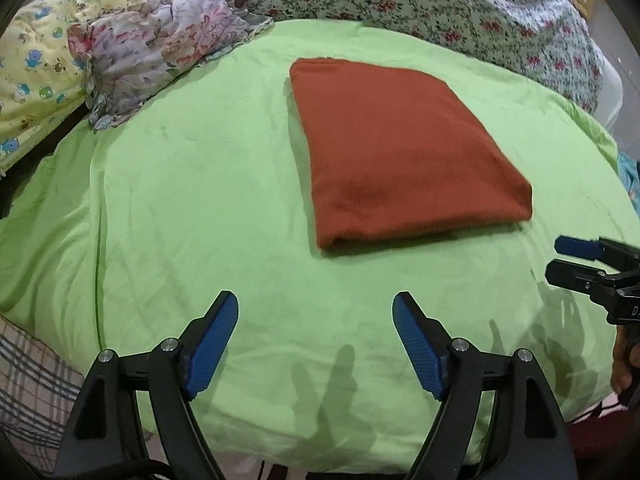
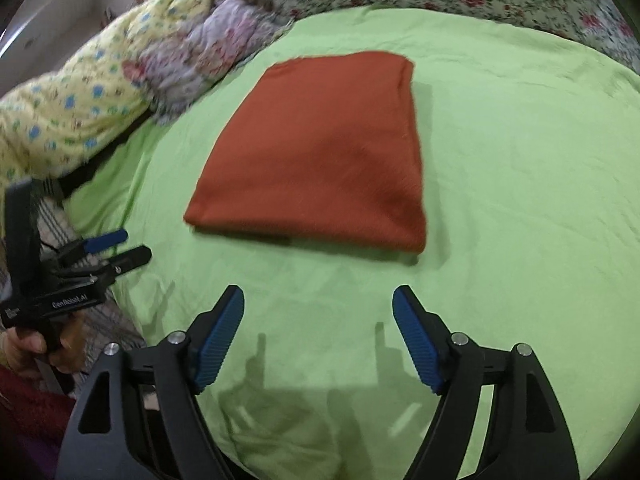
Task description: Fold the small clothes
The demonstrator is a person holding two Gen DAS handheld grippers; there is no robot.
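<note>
Folding looks done: cloth (image 1: 404, 152) lies square mid-frame, my left tool (image 1: 316, 312) and right tool (image 2: 318, 306) released, empty; next needs another garment.

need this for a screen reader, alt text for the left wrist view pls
A rust-orange garment lies folded into a neat rectangle on a light green sheet. The left gripper is open and empty in front; the right gripper shows at the right edge.

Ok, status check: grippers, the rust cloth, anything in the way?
Left gripper and right gripper open, empty. Rust cloth folded flat on green sheet, untouched. Crumpled floral fabric off to the side, nothing blocking.
</note>
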